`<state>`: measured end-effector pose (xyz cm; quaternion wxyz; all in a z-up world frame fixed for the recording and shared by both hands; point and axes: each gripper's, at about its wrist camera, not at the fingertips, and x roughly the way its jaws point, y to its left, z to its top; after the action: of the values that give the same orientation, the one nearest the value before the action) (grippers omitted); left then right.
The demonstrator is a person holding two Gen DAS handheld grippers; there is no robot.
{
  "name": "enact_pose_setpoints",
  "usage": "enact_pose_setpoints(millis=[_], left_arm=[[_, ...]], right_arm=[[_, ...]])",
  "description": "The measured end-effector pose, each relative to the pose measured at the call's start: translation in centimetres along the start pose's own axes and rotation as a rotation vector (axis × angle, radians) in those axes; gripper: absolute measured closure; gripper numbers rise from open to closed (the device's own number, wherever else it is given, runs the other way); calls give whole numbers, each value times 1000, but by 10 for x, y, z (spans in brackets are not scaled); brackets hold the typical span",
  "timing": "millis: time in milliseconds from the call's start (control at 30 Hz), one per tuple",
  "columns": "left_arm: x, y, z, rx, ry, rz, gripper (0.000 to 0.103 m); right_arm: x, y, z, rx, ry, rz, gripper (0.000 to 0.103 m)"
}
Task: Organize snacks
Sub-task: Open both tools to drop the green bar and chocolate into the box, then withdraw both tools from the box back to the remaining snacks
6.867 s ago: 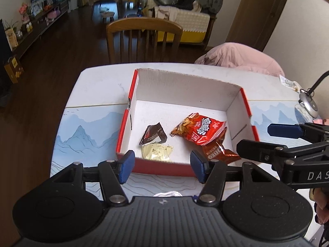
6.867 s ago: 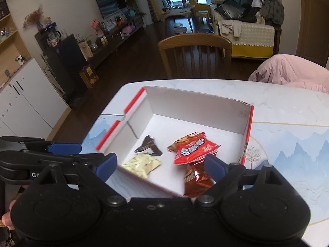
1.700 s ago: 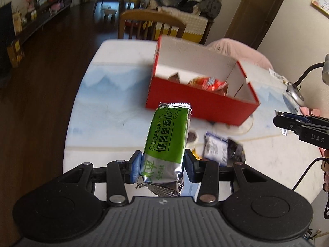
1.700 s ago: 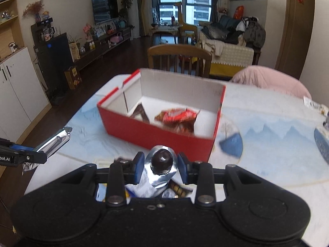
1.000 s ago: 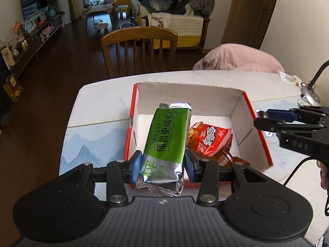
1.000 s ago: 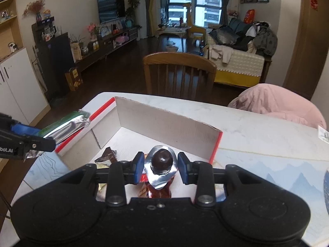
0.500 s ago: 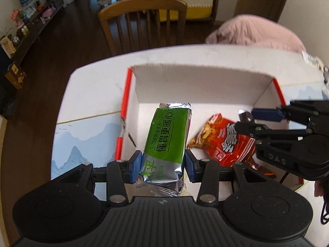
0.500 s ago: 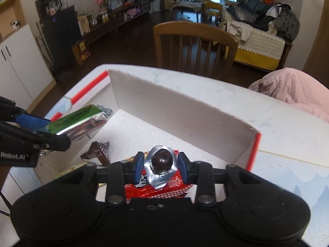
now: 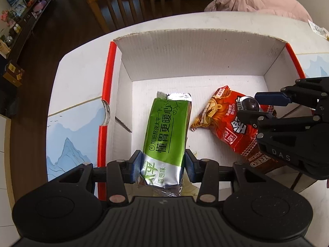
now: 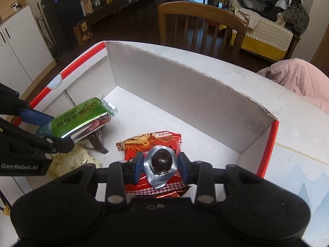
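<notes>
LEFT WRIST VIEW: The left gripper (image 9: 162, 166), pointed steeply down over the red-and-white cardboard box (image 9: 197, 61), has its blue pads clamped on the lower end of a green snack bar (image 9: 167, 131), which hangs above the box floor w/ its crimped foil tip toward the far wall. At right, the right gripper (image 9: 251, 108) reaches in over a red snack packet (image 9: 224, 123) lying on the box floor; a brown packet (image 9: 261, 163) pokes out from under that, partly hidden. The box sits on a white table (image 9: 82, 72) w/ a blue mountain print

RIGHT WRIST VIEW: The right gripper (image 10: 160, 167) is pinched narrow on a foil-wrapped chocolate ball (image 10: 161, 160), held just above the red packet. The left gripper comes in from the left w/ the green bar over a dark wrapper (image 10: 98, 139) and a pale yellow packet (image 10: 70, 160)

STEP, as judged: both snacks are over the box and low, so this looks like the drop-in stage. Next move calls for each set of jaws to spread and let go, then lift clear w/o snagging the box walls or each other

COUNT: 1 box, 2 grippers, 2 snacks held (1 bar, 1 ball), 4 snacks seen lying in the box, i.e. 1 red, 1 brown, 1 dark, 1 yellow
</notes>
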<state>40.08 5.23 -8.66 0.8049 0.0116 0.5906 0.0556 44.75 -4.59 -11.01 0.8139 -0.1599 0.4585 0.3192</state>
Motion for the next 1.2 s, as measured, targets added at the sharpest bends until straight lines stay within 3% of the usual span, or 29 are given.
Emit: enact_pose_setpoints(millis=[433,767,1200], left_arm=[[-9,5,-9,-45,-29,0,59],[-51,15,-31,-38,-154,-71,57],[-118,32,-80,-10,-330,-163,51]], right_arm=[[-14,-2,-3,32,-22,-10,67],[-64,5,-14,98,-101,-23,66],[-144,46,-47,172,-226,-16,63]])
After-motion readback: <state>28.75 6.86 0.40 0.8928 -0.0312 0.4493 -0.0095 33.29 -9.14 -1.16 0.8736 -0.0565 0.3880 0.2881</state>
